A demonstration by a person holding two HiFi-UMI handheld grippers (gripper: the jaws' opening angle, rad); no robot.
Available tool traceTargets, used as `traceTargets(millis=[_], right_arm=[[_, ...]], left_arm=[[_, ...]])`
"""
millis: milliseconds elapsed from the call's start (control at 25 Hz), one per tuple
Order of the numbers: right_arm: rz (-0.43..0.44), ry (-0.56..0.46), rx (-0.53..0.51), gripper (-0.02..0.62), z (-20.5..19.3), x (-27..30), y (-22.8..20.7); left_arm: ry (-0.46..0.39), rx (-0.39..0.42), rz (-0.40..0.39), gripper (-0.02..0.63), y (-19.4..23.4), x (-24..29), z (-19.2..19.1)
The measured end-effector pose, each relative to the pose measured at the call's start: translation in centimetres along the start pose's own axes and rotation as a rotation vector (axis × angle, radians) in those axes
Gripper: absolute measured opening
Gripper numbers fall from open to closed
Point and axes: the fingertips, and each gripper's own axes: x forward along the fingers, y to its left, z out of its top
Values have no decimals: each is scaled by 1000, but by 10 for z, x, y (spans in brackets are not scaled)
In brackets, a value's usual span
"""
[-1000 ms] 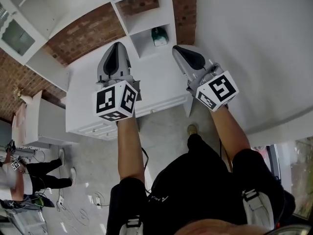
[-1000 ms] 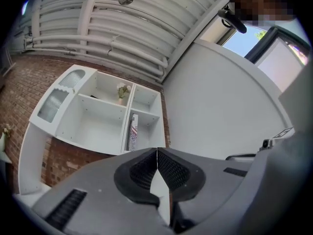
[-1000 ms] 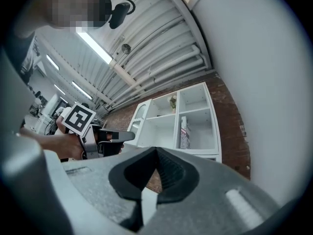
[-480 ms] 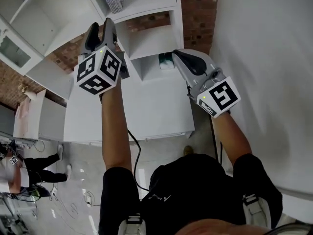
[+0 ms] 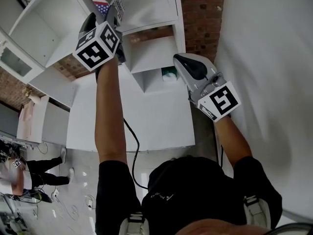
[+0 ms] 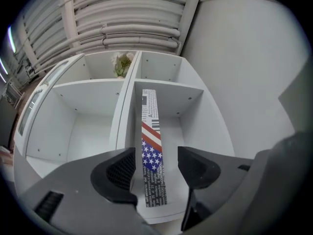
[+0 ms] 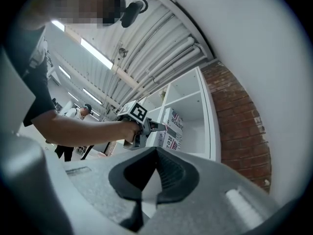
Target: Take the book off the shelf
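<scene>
The book [image 6: 151,151] stands upright in the right-hand compartment of the white shelf [image 6: 128,106], its spine showing a stars-and-stripes flag and black print. My left gripper [image 6: 155,168] is raised in front of it, its jaws opening; the spine shows in the gap between them, and the pads do not touch it. In the head view the left gripper [image 5: 103,14] reaches up to the book [image 5: 100,1] at the top edge. The right gripper [image 5: 180,58] hangs lower at the right, shut and empty. From the right gripper view I see the left gripper [image 7: 159,126] close before the book [image 7: 173,129].
A white cabinet top [image 5: 146,116] lies below the shelf. A green object [image 5: 169,73] sits in a low cubby. A brick wall [image 5: 200,18] and a white wall [image 5: 269,58] close off the right. Flowers [image 6: 121,65] stand in an upper compartment. A person [image 5: 19,175] stands at the lower left.
My left gripper rose from above the cabinet top to the shelf compartment with the book, and its jaws opened. The right gripper stayed roughly where it was.
</scene>
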Motion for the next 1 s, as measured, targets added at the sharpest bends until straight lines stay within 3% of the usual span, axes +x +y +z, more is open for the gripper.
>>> traceTargets(millis=[840,1000], right_arm=[[-28,4,26,2,-14,-14,-14],[-43,5,29,2,-16,-17,-17]], left_arm=[[134,55,62,263,2,62,-35],[119,55,121,170,11,62,-35]])
